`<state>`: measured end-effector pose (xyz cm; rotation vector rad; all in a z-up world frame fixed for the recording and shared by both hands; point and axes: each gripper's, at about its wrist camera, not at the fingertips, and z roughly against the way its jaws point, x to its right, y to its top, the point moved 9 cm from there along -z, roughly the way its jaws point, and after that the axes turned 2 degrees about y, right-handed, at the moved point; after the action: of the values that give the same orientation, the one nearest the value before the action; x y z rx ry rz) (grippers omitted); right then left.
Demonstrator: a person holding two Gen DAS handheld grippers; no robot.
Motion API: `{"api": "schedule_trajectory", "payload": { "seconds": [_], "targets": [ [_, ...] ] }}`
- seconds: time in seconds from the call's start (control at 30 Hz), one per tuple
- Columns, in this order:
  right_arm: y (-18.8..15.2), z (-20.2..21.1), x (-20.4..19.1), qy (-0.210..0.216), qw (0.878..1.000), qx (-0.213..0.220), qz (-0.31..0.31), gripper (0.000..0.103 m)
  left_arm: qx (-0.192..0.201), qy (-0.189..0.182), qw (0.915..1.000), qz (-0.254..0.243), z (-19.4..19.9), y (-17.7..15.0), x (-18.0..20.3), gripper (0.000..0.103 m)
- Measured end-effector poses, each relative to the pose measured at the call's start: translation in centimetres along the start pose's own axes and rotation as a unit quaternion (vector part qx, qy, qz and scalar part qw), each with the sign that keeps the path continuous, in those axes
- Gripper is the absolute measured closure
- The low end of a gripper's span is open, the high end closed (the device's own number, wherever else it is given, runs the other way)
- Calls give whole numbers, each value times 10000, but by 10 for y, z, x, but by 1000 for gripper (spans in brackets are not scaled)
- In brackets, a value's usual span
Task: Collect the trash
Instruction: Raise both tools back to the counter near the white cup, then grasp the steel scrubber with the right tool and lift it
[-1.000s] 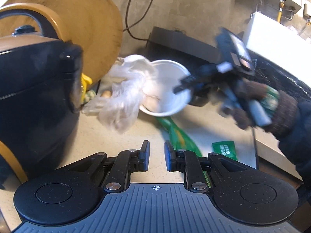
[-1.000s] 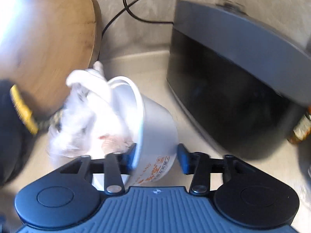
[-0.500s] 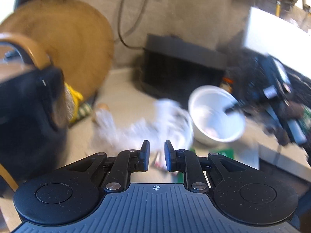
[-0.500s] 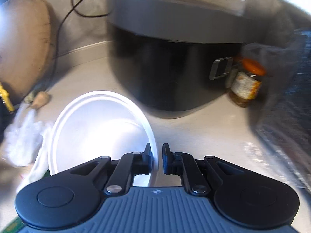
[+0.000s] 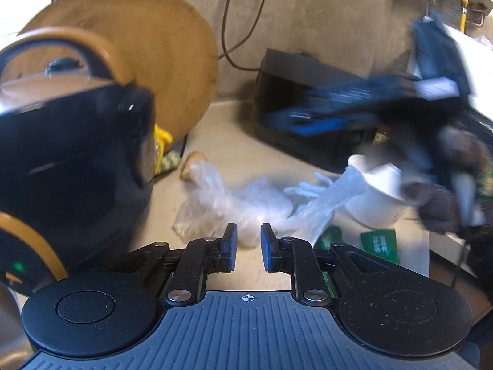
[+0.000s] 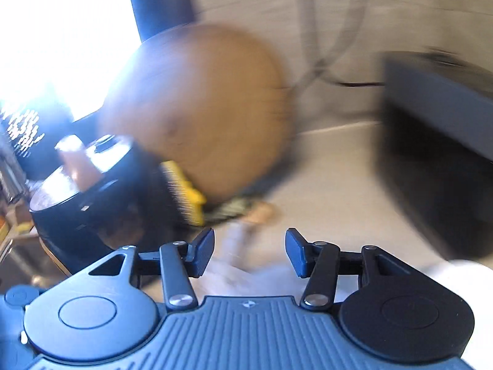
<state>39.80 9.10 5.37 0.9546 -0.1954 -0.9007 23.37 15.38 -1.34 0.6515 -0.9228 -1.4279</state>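
A crumpled clear plastic bag (image 5: 234, 203) lies on the counter just beyond my left gripper (image 5: 248, 240). That gripper's jaws stand a little apart with nothing between them. A strip of the bag stretches right to a white paper cup (image 5: 379, 194), which sits tilted on the counter. Above the cup, my right gripper (image 5: 308, 120) is a blur in a gloved hand (image 5: 437, 209). In the right wrist view the right gripper (image 6: 249, 252) is opening and holds nothing. The bag (image 6: 246, 274) is a blur below it and the cup (image 6: 462, 274) is at the lower right.
A black cooker with a tan handle (image 5: 71, 154) fills the left. A round wooden board (image 5: 148, 61) leans on the wall behind it, with a yellow brush (image 5: 161, 141) at its foot. A black appliance (image 5: 283, 71) and its cable (image 5: 228, 40) stand at the back. Green wrappers (image 5: 379, 243) lie near the cup.
The bag slid out of the raised cup onto the counter. My right gripper, shut on the cup's rim half a second ago, has let it go and swung left. The left gripper stayed put.
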Motion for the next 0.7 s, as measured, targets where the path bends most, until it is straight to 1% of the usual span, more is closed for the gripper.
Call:
{"api": "schedule_trajectory", "payload": {
  "seconds": [0.07,0.13,0.23,0.3,0.43,0.47,0.53,0.57,0.6,0.63,0.67,0.7],
  "targets": [
    [10,-37,-18,219,9996,-160,60,52,-73,-55,10000,-27,0,-5,-5,84],
    [23,-67,-22,497,9981,-259,-275,52,-114,-125,9998,-68,0,-10,-9,84],
    [36,-102,-11,626,9948,-235,-764,52,-159,-198,9996,-125,2,-17,-14,84],
    [38,-118,-8,849,9916,-280,-932,53,-188,-206,9994,-189,3,-21,-18,84],
    [35,-132,-14,1529,9779,-411,-1366,53,-209,-297,9989,-297,3,-28,-19,84],
    [33,-134,-15,1613,9754,-407,-1449,53,-222,-324,9988,-283,2,-29,-20,84],
    [33,-141,-16,1568,9756,-440,-1471,53,-267,-394,9986,-236,-6,-28,-19,84],
    [31,-139,-21,1481,9769,-506,-1456,57,-278,-422,9985,-221,-8,-28,-19,84],
    [28,-143,-23,1379,9778,-611,-1454,64,-288,-440,9984,-213,-11,-28,-18,84],
    [25,-146,-24,1317,9775,-742,-1471,79,-296,-449,9983,-204,-13,-27,-18,84],
    [21,-147,-22,1255,9773,-830,-1489,81,-295,-453,9983,-194,-14,-27,-18,84],
    [22,-145,-18,1145,9790,-814,-1479,83,-294,-452,9984,-187,-14,-27,-18,84]
  ]
}}
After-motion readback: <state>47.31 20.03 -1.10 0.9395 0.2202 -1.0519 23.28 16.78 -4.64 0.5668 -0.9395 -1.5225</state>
